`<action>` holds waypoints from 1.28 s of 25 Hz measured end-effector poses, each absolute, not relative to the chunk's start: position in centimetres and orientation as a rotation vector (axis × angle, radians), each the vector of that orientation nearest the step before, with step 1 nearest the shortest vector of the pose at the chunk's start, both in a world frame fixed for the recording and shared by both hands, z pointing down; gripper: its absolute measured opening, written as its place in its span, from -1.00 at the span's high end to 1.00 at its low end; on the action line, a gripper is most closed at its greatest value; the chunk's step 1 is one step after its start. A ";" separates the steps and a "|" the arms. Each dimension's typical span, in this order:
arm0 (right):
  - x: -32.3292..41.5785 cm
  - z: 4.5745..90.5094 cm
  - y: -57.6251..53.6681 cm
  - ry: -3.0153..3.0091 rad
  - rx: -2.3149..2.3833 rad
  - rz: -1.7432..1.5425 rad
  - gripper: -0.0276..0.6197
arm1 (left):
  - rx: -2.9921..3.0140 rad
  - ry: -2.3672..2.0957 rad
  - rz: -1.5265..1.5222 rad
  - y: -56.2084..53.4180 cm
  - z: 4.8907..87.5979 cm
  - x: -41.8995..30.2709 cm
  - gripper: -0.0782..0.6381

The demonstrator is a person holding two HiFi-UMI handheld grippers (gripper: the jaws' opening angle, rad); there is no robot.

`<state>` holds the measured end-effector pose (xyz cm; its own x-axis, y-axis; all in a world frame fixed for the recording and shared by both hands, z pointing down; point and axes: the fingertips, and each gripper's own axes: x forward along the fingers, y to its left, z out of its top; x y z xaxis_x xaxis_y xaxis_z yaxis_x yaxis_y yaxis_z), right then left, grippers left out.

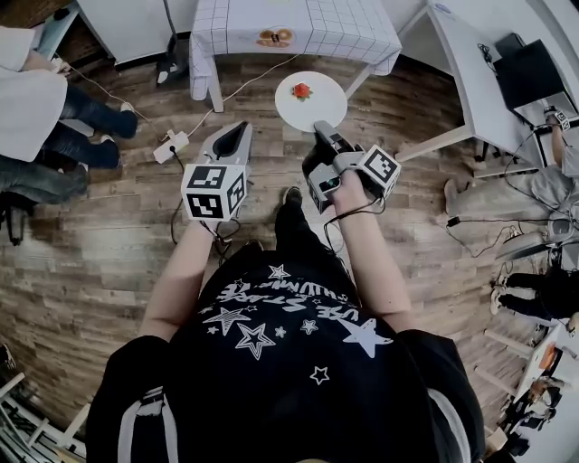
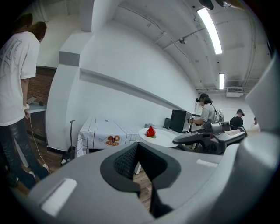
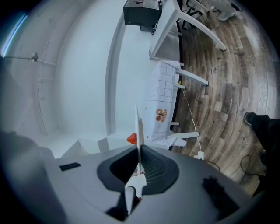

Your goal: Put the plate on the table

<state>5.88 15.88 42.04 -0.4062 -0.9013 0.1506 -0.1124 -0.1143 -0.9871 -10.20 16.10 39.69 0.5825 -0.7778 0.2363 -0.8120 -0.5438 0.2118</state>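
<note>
A round white plate [image 1: 310, 101] with a red strawberry [image 1: 301, 90] on it hangs level above the wooden floor. My right gripper [image 1: 320, 129] is shut on its near rim. In the right gripper view the plate [image 3: 139, 131] shows edge-on between the pads, the strawberry [image 3: 131, 139] to its left. The table [image 1: 353, 27], draped with a white checked cloth, stands just beyond the plate. My left gripper [image 1: 239, 128] is shut and empty, beside the plate on its left. The left gripper view shows the plate [image 2: 164, 136] and the table [image 2: 98, 129] ahead.
A power strip [image 1: 170, 145] and its cable lie on the floor to the left of the table. People sit at the far left [image 1: 54, 136]. A white desk [image 1: 470, 81] with a dark monitor [image 1: 529, 72] stands at the right, with more people beyond it.
</note>
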 end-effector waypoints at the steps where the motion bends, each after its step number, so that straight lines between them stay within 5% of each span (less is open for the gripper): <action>1: 6.0 42.2 15.4 1.518 -1.141 -1.591 0.84 | 2.514 -1.311 0.168 15.8 39.8 -10.3 0.76; 32: 15.5 43.1 -10.0 1.603 -1.001 -1.706 0.84 | 2.403 -1.541 0.218 -6.9 39.1 -2.0 0.76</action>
<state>15.49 -10.03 43.11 -0.5453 -0.8284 0.1283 -0.0764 -0.1033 -0.9917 -1.96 -6.92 39.06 0.4200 -0.8653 0.2737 -0.9072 -0.3928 0.1504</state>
